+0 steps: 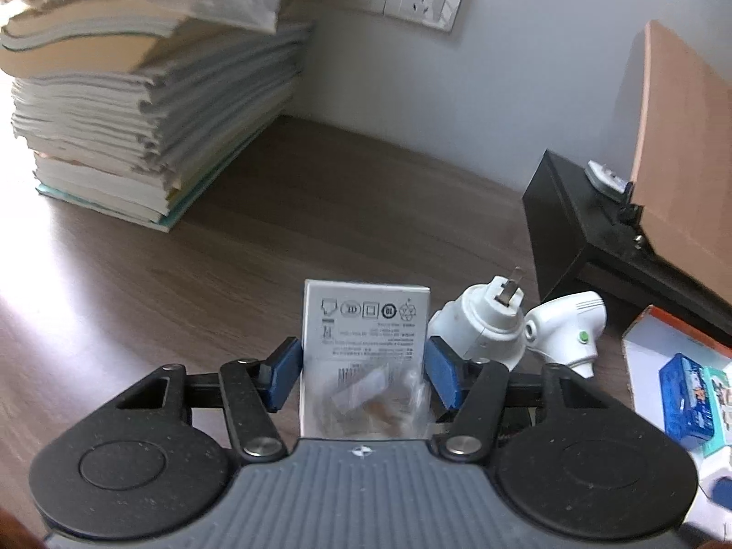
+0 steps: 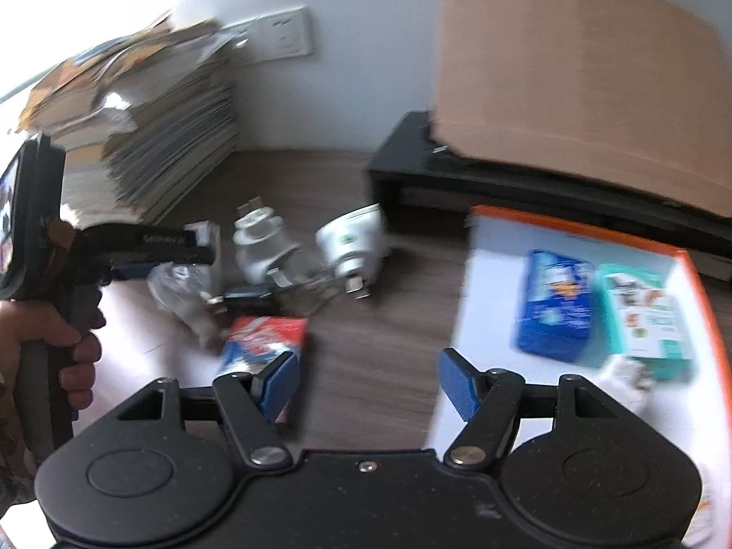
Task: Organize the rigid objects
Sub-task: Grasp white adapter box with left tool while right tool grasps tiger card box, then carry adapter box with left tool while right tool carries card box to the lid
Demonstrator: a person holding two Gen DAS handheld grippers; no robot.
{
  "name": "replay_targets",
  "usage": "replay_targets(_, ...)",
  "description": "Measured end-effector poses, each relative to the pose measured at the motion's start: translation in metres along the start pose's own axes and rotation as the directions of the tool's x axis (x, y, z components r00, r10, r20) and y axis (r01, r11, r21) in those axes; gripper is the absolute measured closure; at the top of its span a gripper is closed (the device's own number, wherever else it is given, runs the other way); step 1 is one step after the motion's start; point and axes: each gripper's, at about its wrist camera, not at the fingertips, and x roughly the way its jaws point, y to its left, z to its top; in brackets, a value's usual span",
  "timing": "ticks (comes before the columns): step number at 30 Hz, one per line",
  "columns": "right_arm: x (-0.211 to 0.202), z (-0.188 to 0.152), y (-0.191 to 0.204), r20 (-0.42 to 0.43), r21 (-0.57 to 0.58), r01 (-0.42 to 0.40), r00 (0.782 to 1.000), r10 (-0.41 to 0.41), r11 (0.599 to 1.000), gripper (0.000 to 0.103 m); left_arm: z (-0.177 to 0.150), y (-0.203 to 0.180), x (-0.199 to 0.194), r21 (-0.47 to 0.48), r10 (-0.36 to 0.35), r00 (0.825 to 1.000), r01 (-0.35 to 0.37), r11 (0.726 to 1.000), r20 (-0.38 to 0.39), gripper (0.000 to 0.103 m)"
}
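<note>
The left hand-held gripper point(image 1: 363, 373) has its two blue pads on both sides of a small white cardboard box with grey printed symbols point(image 1: 366, 325). The pads touch the box sides, so it is gripping this box just above the dark brown wooden table point(image 1: 283, 210). Just to the right of the box lie a white round plug adapter with metal pins point(image 1: 485, 325) and a white angled device with a green button point(image 1: 569, 327). The right hand-held gripper point(image 2: 368, 386) stands open with nothing between its pads, above the table beside a white shallow tray with an orange rim point(image 2: 494, 283). A blue packet point(image 2: 556, 304) and a teal-and-white carton point(image 2: 649, 320) lie in this tray.
</note>
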Motion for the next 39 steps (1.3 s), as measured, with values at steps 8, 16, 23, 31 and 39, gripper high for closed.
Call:
replay_targets(8, 0.037, 0.0, 0.046, -0.08, -0.033, -0.057, 0.995, 0.054, 0.998, 0.021, -0.011, 0.019, -0.02, -0.013, -0.033, 0.999, 0.033, 0.999, 0.0, 0.044)
replay_targets(16, 0.056, -0.004, 0.061, -0.116, -0.019, -0.039, 0.993, 0.036, 0.999, 0.02, -0.015, 0.037, -0.029, -0.021, -0.066, 0.998, 0.066, 0.998, 0.0, 0.044)
replay_targets(23, 0.079, -0.003, 0.069, -0.147, -0.018, -0.014, 0.989, 0.011, 1.0, 0.012, -0.008, 0.045, -0.043, -0.018, -0.092, 0.995, 0.093, 0.995, 0.038, 0.044)
replay_targets(31, 0.091, -0.003, 0.082, -0.117, -0.062, 0.068, 0.99, -0.075, 0.996, 0.032, -0.007, 0.05, -0.054, -0.013, -0.112, 0.994, 0.112, 0.994, 0.02, 0.077)
replay_targets(39, 0.069, -0.006, 0.069, -0.072, -0.031, 0.091, 0.993, -0.093, 0.995, 0.032, -0.018, 0.05, -0.041, 0.002, -0.102, 0.995, 0.102, 0.995, -0.014, 0.071)
